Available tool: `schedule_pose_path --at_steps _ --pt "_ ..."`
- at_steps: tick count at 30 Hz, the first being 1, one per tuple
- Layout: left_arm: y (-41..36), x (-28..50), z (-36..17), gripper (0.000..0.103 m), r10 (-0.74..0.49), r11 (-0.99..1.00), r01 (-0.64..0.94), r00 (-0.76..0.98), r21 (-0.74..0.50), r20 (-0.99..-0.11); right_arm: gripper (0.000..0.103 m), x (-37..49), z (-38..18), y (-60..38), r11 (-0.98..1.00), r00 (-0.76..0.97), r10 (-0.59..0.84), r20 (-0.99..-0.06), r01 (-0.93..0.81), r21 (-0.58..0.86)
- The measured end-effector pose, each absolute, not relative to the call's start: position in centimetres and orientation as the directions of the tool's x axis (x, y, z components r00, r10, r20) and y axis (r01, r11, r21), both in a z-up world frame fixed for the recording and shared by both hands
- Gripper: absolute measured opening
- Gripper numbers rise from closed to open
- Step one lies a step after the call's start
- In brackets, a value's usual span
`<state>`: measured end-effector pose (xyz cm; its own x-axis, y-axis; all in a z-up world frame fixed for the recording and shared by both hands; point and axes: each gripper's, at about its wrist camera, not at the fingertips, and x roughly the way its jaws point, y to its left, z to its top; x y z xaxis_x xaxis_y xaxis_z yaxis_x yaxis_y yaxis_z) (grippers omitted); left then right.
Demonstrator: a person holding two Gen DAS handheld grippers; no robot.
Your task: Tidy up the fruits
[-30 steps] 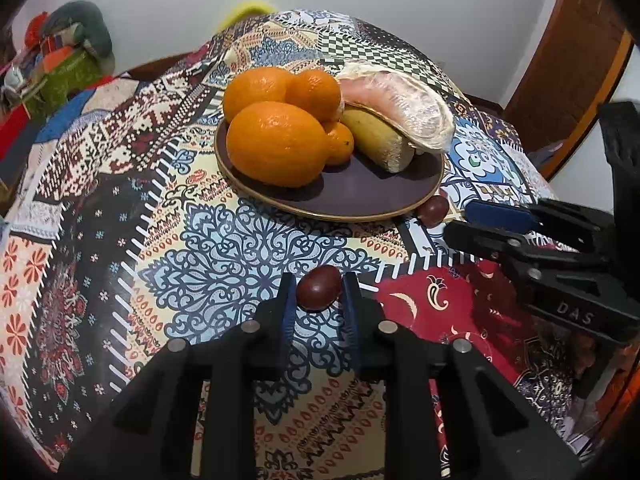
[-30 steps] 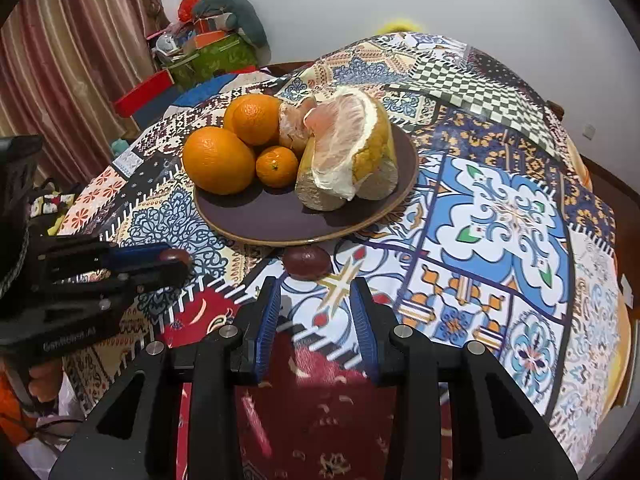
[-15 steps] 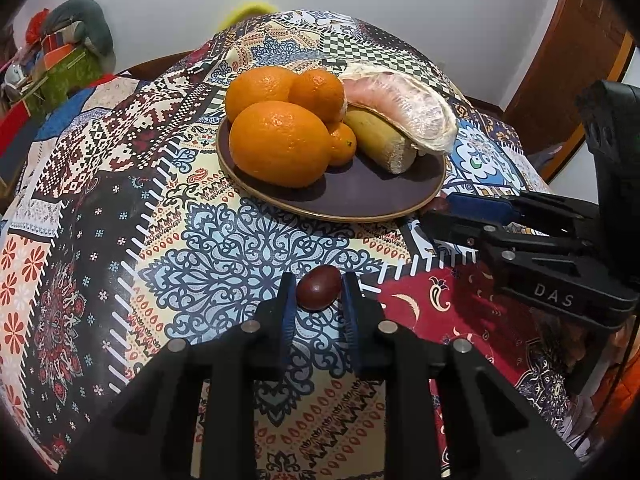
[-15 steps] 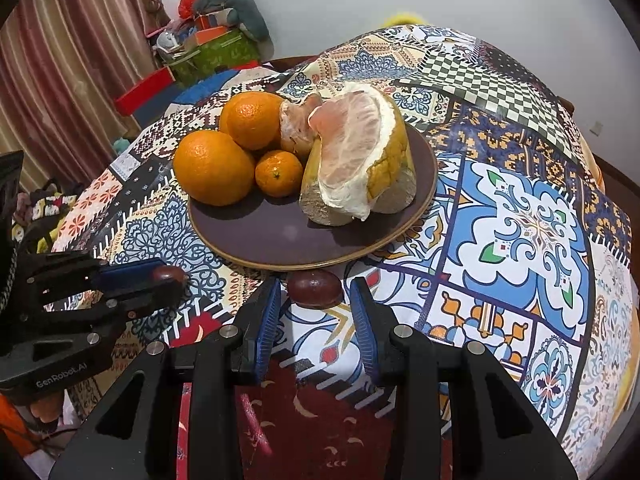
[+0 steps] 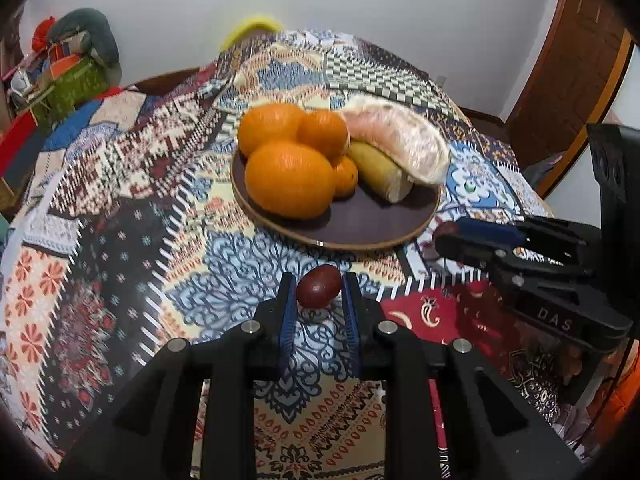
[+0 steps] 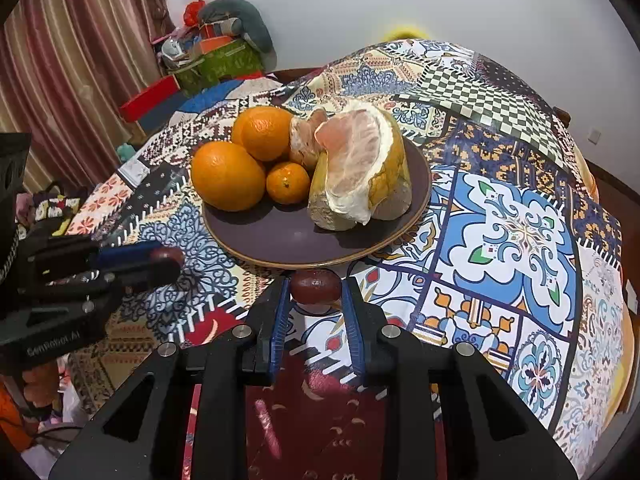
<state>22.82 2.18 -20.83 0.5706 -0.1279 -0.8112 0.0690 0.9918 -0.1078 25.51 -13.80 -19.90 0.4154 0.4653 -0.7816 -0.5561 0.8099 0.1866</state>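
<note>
Tabletop (image 6: 516, 216): covered by a patchwork-patterned cloth, carrying the plate and fruit.
Plate (image 6: 280, 246): a dark round plate with a tan rim sat mid-tabletop, beyond both grippers.
Pomelo (image 6: 360, 172): a peeled piece lay on the right side of the plate, touching the oranges.
Oranges (image 5: 290, 178): two large and two small ones were bunched on the left side of the plate.
Left gripper (image 5: 319, 290): its fingers were clenched on a dark red date (image 5: 319, 291), near the plate's rim.
Right gripper (image 6: 315, 287): its fingers had just been closing and now pinched a second date (image 6: 315, 286), right at the near edge of the plate.
</note>
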Motion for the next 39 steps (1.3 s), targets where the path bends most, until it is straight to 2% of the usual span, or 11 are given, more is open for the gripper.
schedule_pose_path --at_steps 10,32,39 --pt "1.5 24.6 -19.2 0.022 -0.139 0.990 0.088 0.603 -0.108 -0.786 0.024 25.5 -18.0 -13.7 0.800 0.448 0.497 -0.744 -0.568 0.192" --pt "0.4 27.4 -21.5 0.023 -0.165 0.986 0.113 0.547 -0.122 -0.821 0.025 27.7 -19.7 -12.8 0.791 0.418 0.511 -0.751 -0.570 0.222" --pt "0.5 27.3 -21.4 0.028 -0.162 0.987 0.105 0.548 -0.124 -0.820 0.030 27.9 -19.7 -12.7 0.791 0.415 0.505 -0.757 -0.573 0.213"
